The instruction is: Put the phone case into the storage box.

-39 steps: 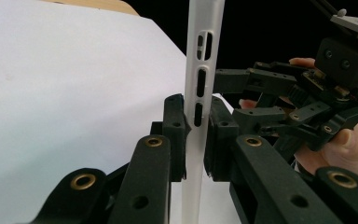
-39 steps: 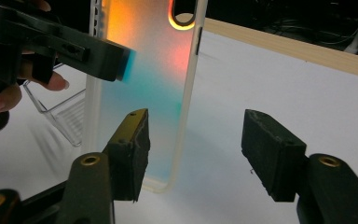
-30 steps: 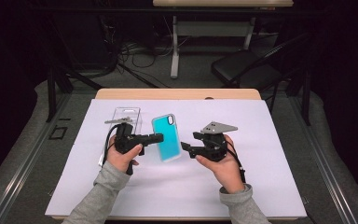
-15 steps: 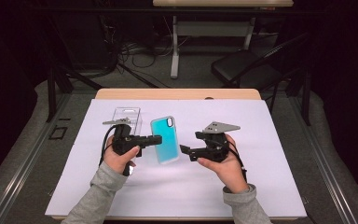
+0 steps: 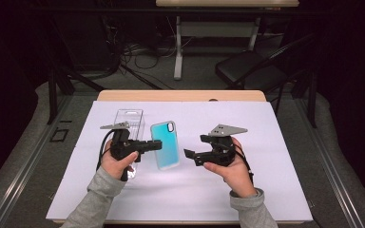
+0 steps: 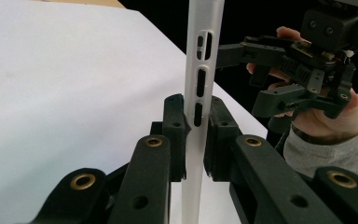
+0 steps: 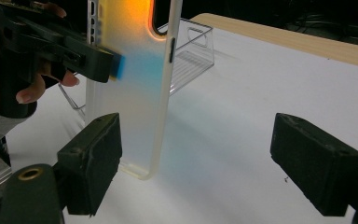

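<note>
The left gripper [image 5: 156,145] is clenched on the long edge of the phone case [image 5: 165,145], its two pads pressing on either side of the thin side wall, as the left gripper view shows clearly. The case is held above the white sheet on the tabletop [image 5: 275,118], between the two hands and beside the clear plastic box [image 5: 129,119], which stands behind the left hand.

The right gripper [image 5: 192,156] is released: its jaws have just been opening, and in the right gripper view they stand wide with the case near the left jaw but not pressed by it. I judge that the handover of the case to the left gripper is finished. What remains, probably, is to bring the case to the box or to lay it down; the pictures do not show which.
</note>
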Motion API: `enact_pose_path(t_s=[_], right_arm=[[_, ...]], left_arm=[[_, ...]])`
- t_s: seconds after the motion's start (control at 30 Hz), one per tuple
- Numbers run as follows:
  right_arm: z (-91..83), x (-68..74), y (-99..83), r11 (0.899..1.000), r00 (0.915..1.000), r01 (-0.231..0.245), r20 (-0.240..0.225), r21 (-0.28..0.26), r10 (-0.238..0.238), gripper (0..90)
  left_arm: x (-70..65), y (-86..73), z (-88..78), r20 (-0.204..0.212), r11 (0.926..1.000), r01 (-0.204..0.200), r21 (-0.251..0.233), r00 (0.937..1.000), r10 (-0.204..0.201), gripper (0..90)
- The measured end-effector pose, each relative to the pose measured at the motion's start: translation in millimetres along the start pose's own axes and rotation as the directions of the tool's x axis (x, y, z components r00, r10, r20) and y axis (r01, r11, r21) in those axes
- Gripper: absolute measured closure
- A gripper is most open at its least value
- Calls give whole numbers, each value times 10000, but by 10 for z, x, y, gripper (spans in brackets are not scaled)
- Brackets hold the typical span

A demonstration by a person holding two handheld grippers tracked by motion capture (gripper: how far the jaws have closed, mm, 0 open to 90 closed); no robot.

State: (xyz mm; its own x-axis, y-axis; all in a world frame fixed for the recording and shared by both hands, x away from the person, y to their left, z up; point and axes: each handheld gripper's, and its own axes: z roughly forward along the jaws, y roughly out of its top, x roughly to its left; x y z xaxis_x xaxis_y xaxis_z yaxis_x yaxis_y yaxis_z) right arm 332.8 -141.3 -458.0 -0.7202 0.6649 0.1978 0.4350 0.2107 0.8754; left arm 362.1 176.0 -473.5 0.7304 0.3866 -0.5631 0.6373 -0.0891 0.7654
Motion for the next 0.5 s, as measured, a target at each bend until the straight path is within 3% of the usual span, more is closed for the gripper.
enact_pose_path(t_s=[0.27, 0.5], right_arm=[[12, 42, -7, 9998, 9997, 181, -145, 95, -180, 178], [21, 102, -8, 9993, 9974, 373, -622, 102, -366, 206]], left_arm=[[-53, -8, -40, 292, 9999, -128, 1, 9995, 128, 814], [-105, -9, -51, 525, 9994, -345, 46, 9980, 342, 814]])
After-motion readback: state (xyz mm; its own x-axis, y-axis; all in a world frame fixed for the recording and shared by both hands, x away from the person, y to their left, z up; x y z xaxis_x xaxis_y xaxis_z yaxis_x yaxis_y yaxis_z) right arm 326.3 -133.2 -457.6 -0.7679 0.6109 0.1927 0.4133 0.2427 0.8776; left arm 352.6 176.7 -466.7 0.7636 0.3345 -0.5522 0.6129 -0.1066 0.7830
